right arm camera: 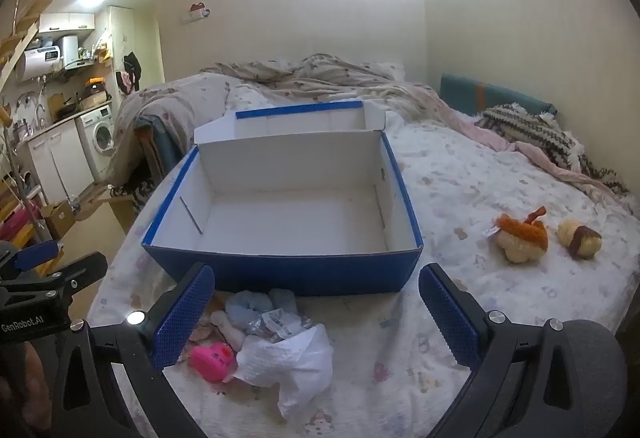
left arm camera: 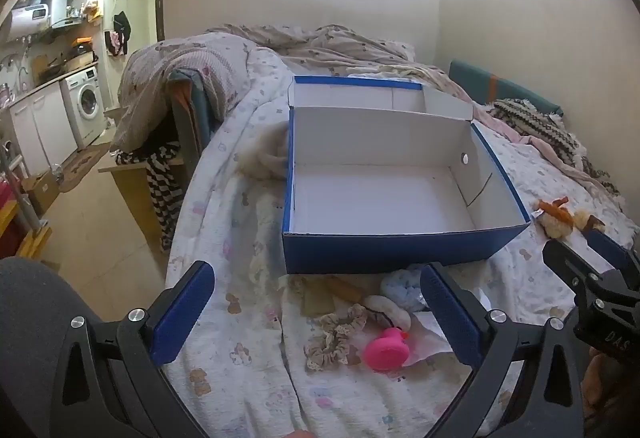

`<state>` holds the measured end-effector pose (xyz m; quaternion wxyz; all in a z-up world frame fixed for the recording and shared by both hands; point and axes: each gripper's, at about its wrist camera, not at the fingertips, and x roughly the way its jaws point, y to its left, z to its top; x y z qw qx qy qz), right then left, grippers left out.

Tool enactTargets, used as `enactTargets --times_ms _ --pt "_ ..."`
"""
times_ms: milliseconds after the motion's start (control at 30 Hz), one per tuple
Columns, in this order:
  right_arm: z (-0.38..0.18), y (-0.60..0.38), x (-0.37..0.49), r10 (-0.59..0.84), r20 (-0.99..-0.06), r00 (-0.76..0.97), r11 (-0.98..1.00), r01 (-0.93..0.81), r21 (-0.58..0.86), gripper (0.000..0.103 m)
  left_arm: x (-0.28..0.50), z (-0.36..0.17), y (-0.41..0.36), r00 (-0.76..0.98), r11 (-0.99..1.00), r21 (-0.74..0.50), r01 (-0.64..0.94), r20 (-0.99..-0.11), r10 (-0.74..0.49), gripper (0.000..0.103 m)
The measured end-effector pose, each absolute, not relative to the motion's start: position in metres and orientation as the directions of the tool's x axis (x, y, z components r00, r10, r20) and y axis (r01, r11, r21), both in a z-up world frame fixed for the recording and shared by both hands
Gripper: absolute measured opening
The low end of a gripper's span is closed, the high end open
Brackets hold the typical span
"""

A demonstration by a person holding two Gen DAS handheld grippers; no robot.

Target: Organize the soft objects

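We are holding both grippers over the bed point(left arm camera: 224, 198), tilted down toward an open blue box point(left arm camera: 400, 246) whose white inside is bare. Our left gripper point(left arm camera: 316, 314) is standing wide with nothing between its pads, and our right gripper point(right arm camera: 316, 314) is standing just as wide and gripping nothing. We are looking at a small heap of soft things lying just in front of the box: a pink duck toy point(left arm camera: 387, 349), a beige scrunchie point(left arm camera: 334, 338), a pale blue fluffy piece point(left arm camera: 400, 288) and a crumpled white bag point(right arm camera: 292, 362). We are seeing two plush toys, an orange-and-cream one point(right arm camera: 520, 238) and a cream-and-brown one point(right arm camera: 580, 240), sitting to the right of the box, apart from it.
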<state>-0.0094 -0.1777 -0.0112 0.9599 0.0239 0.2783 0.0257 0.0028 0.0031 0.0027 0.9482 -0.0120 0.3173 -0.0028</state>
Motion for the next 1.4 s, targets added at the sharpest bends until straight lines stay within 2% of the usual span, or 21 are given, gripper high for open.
enactTargets --times_ms 1400 --pt "-0.01 -0.1773 -0.0099 0.062 -0.532 0.845 0.998 -0.037 0.058 0.103 0.0 0.0016 0.0033 0.803 1.0 -0.03 -0.008 -0.596 -0.012 0.103"
